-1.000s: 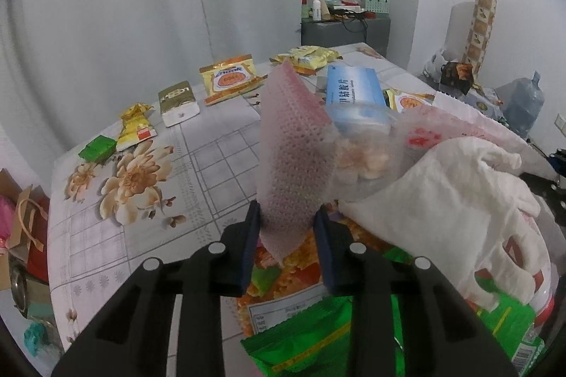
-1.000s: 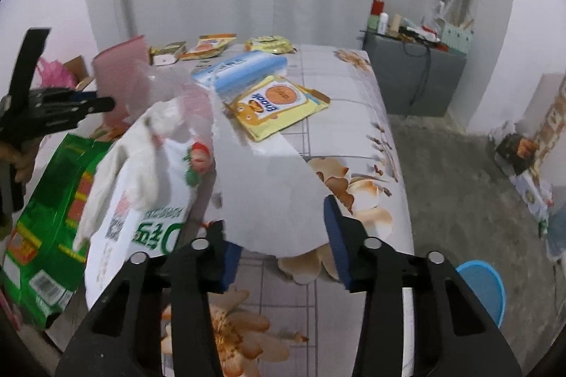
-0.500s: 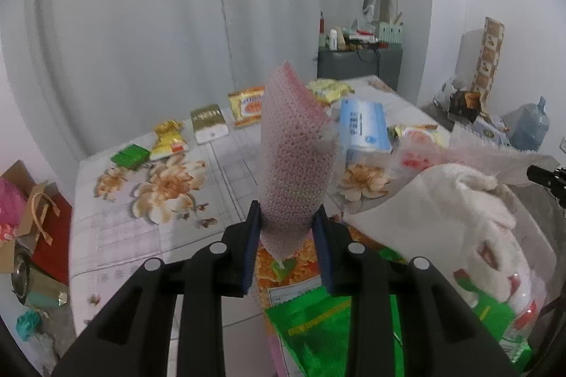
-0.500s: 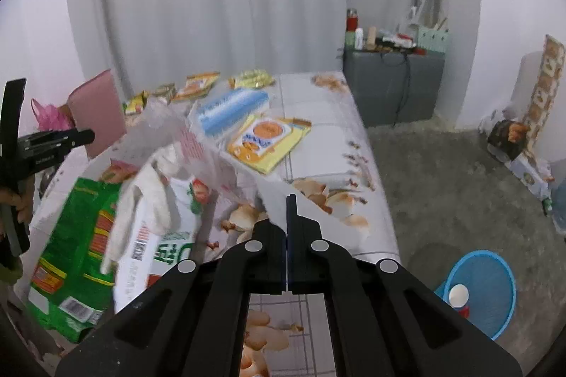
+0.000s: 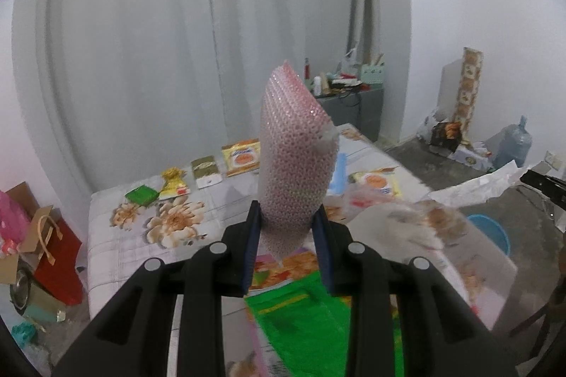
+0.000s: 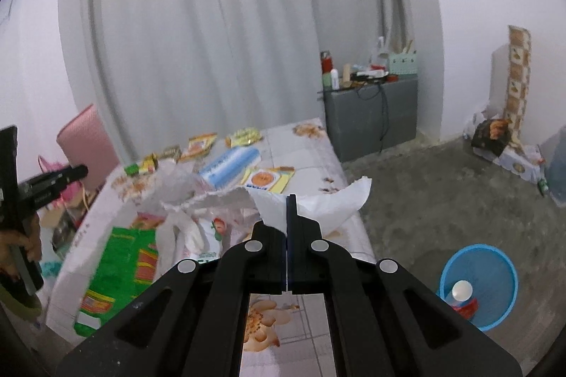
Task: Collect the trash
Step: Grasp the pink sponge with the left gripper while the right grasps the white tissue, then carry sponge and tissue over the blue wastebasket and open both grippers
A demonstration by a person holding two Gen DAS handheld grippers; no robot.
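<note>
The left gripper pinches pink bubble wrap upright at twelve o'clock, while the right gripper, fingers pressed together, clamps the rim of a white bag, probably holding it open for the trash

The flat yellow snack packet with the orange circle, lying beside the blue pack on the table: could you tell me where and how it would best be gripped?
The yellow snack packet lies flat on the table, so there is little to pinch from above. I would likely take its right edge, which faces bare tablecloth, coming in low from that side; the blue pack crowds its left edge.
</note>
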